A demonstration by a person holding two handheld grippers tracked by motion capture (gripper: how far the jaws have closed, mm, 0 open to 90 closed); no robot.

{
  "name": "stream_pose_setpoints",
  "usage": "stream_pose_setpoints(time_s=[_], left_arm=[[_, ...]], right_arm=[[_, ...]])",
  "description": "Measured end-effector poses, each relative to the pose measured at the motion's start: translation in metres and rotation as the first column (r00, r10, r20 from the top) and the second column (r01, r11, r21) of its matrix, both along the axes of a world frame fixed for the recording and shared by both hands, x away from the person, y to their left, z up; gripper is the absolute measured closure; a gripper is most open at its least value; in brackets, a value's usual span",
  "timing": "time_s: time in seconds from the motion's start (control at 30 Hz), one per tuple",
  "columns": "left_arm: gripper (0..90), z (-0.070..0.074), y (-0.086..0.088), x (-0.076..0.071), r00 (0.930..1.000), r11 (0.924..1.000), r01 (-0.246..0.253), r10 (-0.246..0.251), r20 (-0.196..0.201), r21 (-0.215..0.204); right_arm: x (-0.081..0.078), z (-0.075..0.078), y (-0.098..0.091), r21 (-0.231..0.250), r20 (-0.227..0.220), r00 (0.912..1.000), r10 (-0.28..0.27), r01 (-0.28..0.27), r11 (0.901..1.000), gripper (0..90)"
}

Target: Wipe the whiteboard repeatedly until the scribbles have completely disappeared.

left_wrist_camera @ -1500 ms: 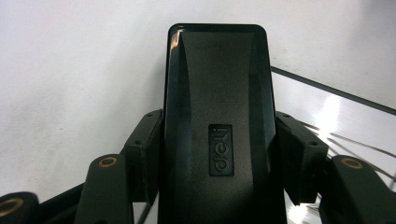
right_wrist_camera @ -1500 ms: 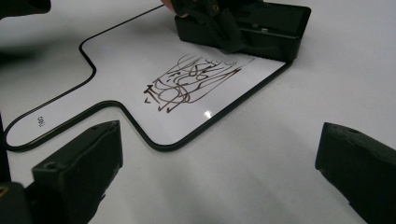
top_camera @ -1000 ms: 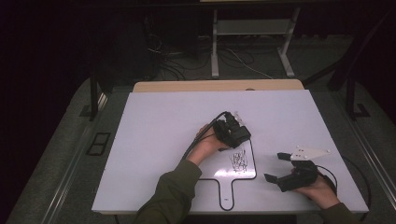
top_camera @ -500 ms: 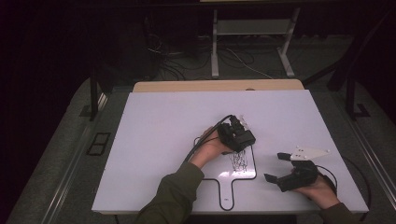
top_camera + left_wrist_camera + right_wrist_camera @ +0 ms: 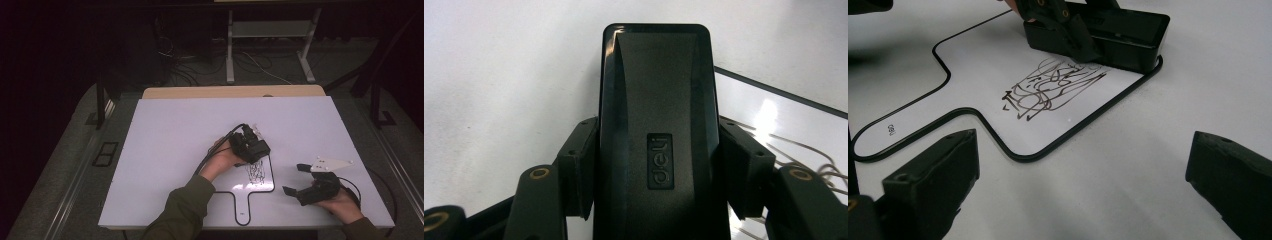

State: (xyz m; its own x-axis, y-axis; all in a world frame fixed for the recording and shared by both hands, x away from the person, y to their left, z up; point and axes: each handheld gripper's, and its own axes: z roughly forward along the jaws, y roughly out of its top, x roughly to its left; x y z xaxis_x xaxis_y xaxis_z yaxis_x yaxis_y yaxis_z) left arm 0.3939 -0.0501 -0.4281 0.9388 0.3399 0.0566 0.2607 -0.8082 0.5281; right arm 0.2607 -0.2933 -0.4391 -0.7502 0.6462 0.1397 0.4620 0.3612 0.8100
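Left claw pinching black eraser at top of small whiteboard; scribble not wiped yet. Right claw spread, idle on worktop.

White surface. A paddle-shaped whiteboard with black scribbles lies flat on it, between the left tool and right tool.
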Motion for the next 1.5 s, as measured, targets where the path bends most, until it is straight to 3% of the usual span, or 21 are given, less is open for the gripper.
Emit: stream_pose_setpoints(time_s=[0.3, 0.6, 0.77, 1.0, 1.23, 1.3, 1.33, 1.5], left_arm=[[39.4, 0.000, -0.001, -0.008, 0.9998, 0.9998, 0.021, -0.021, -0.002, -0.005], [39.4, 0.000, 0.006, -0.002, 0.9998, 0.9998, -0.021, 0.021, 0.004, -0.006], [39.4, 0.001, 0.004, -0.005, 0.9999, 0.9998, 0.010, -0.010, 0.004, 0.017], [39.4, 0.001, 0.003, -0.011, 0.9997, 0.9997, 0.025, -0.025, -0.006, 0.007], [39.4, 0.000, 0.003, -0.020, 0.9988, 0.9989, 0.046, -0.046, -0.016, -0.009], [39.4, -0.002, 0.002, -0.025, 0.9993, 0.9987, 0.029, -0.030, -0.023, -0.042], [39.4, 0.000, 0.003, -0.024, 0.9980, 0.9981, 0.061, -0.061, -0.019, -0.007], [39.4, 0.000, 0.003, -0.028, 0.9982, 0.9983, 0.058, -0.058, -0.019, -0.012]], right_arm=[[0.000, 0.000, 0.000, -0.001, -0.001, 1.0000, -0.001, 0.001, 1.0000, 0.0], [0.000, 0.000, 0.000, 0.001, 0.000, 1.0000, -0.001, 0.001, 1.0000, 0.0], [0.000, 0.000, 0.000, 0.002, 0.000, 1.0000, -0.003, 0.003, 1.0000, 0.0], [0.000, 0.000, 0.000, 0.000, 0.001, 1.0000, -0.002, 0.002, 1.0000, 0.0], [0.000, 0.000, 0.000, -0.001, -0.004, 1.0000, -0.005, 0.005, 1.0000, 0.0], [0.000, -0.001, 0.001, 0.000, -0.002, 1.0000, -0.006, 0.006, 1.0000, 0.0], [0.000, -0.001, 0.001, -0.001, -0.002, 1.0000, -0.004, 0.004, 1.0000, 0.0], [0.000, -0.001, 0.001, -0.003, -0.002, 1.0000, -0.003, 0.003, 1.0000, 0.0]])
